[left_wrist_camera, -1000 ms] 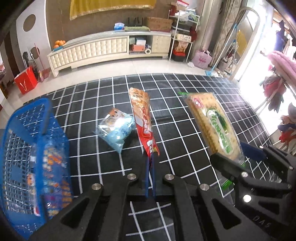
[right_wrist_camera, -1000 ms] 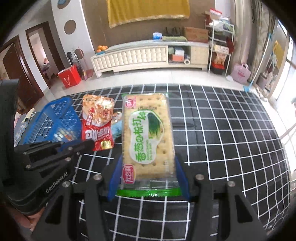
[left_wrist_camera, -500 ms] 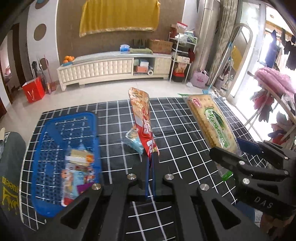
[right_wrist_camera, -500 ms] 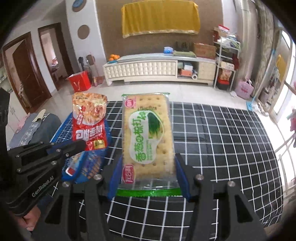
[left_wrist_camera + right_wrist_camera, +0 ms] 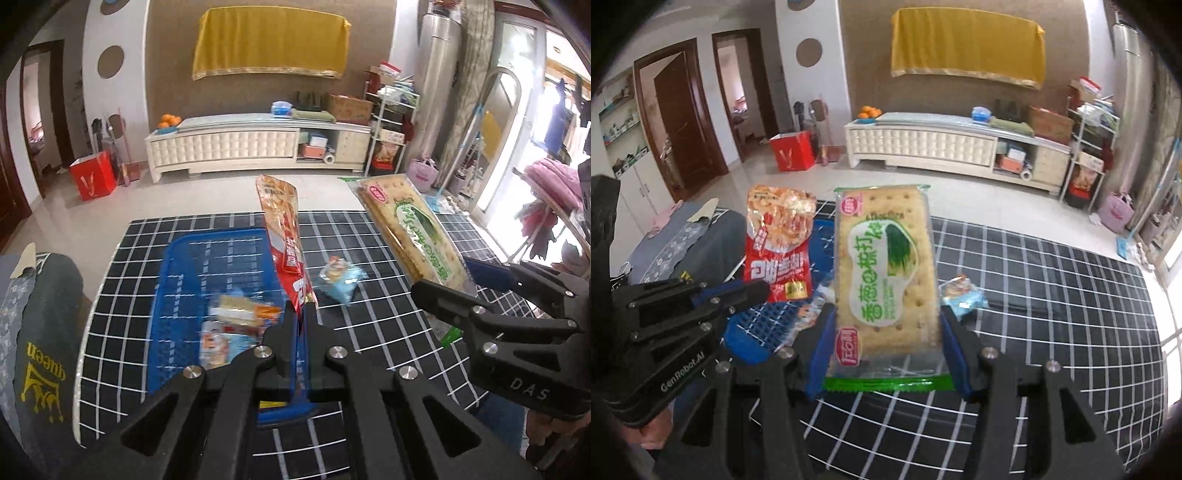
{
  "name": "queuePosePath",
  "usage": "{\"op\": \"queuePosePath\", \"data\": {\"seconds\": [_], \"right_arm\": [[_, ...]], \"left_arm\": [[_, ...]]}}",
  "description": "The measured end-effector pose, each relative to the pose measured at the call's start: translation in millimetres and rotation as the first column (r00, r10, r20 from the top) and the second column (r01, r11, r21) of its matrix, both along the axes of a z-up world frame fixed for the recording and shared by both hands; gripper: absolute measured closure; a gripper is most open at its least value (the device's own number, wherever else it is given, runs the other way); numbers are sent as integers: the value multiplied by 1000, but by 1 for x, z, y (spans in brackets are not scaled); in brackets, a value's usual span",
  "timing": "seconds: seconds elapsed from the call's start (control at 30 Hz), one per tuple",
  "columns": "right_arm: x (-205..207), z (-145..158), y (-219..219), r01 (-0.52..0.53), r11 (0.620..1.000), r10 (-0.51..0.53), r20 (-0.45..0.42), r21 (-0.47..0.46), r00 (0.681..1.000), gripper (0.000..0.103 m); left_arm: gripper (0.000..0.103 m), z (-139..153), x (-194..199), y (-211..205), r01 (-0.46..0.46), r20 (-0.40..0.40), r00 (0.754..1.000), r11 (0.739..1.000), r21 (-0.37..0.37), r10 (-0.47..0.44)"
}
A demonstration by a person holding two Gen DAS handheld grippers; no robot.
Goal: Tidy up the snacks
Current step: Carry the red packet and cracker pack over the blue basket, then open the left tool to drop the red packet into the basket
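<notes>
Left gripper around red snack bag

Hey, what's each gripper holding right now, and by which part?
The left gripper pinches the red snack bag by its bottom edge. The right gripper clamps the clear-wrapped green-label cracker pack across its lower end, at both side edges.

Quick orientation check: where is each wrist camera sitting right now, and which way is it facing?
Left wrist: behind the left gripper, facing down-forward over the blue basket; its fingers pinch the red snack bag; right gripper at right.
Right wrist: behind the right gripper, facing the room; fingers clamp the cracker pack; left gripper at left.
Shared: both packs, basket, light blue packet, checkered mat.
</notes>
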State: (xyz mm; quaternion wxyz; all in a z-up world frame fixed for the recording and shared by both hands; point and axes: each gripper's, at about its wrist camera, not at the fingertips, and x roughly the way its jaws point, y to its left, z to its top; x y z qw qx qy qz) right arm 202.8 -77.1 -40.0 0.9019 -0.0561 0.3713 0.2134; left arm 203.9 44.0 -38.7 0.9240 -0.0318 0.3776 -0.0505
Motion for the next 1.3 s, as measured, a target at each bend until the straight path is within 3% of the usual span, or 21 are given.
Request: {"op": "queuePosePath", "data": {"seconds": [0.5, 0.97, 1.0, 1.03, 1.1, 1.3], "right_arm": [[35, -31, 53, -57, 998, 54, -81, -31, 995, 44], [75, -52, 36, 0, 1000, -3, -128, -18, 992, 44], [76, -52, 34, 4, 1000, -6, -129, -17, 992, 44], [76, -53, 33, 6, 1000, -8, -130, -17, 992, 44], [77, -53, 31, 9, 1000, -11, -132, -16, 991, 44], [75, -49, 36, 4, 1000, -6, -133, -9, 991, 44]], "left_arm": [[101, -35, 28, 57, -27, -78, 997, 1000, -9, 27], [101, -80, 95, 38, 15, -200, 980, 1000, -3, -16], [91, -82, 103, 37, 2, -208, 978, 1000, 5, -1], [66, -84, 107, 35, 0, -213, 977, 1000, 20, 4], [47, -86, 112, 34, -13, -208, 978, 999, 45, 22], [47, -87, 110, 44, -34, -235, 971, 999, 24, 39]]}}
